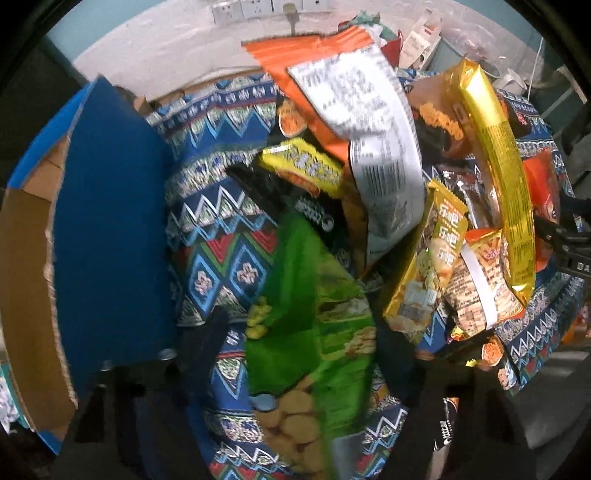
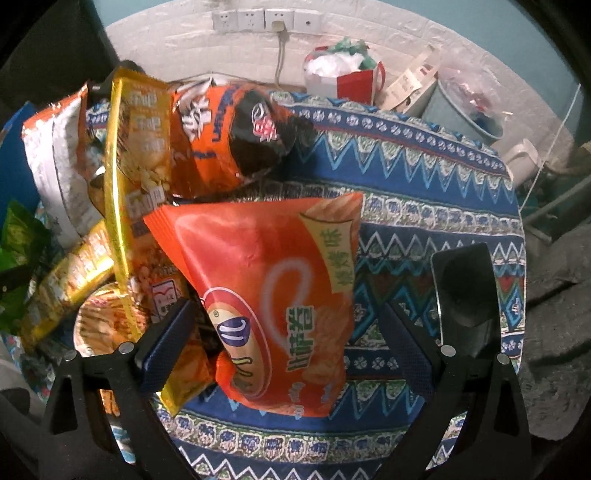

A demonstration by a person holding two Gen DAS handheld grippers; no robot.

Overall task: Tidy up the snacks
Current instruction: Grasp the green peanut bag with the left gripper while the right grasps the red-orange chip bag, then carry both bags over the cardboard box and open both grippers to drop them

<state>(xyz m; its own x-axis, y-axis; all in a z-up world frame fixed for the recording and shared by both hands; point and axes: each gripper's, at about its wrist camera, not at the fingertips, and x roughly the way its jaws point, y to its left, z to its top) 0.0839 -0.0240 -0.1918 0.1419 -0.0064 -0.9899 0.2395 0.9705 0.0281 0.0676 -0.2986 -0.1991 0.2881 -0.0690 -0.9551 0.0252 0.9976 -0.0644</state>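
Observation:
A green snack bag (image 1: 314, 306) lies on the patterned tablecloth (image 1: 221, 258), pointing toward a heap of snack packets (image 1: 388, 166). My left gripper (image 1: 303, 347) points down over it with a finger on each side. Cloth shows between the left finger (image 1: 207, 339) and the bag, so the jaws stand open. In the right wrist view an orange chip bag (image 2: 273, 295) lies between the fingers of my right gripper (image 2: 288, 343), which is open; its right finger (image 2: 406, 350) is clear of the bag. My right gripper (image 1: 569, 243) also shows at the left wrist view's right edge.
A blue cardboard box (image 1: 110, 221) stands open at the left of the cloth. A black glossy slab (image 2: 465, 295) lies on the tablecloth (image 2: 424, 184) by my right finger. Behind the table are a red and white bag (image 2: 343, 74), a teal bin (image 2: 461, 114) and wall sockets (image 2: 266, 18).

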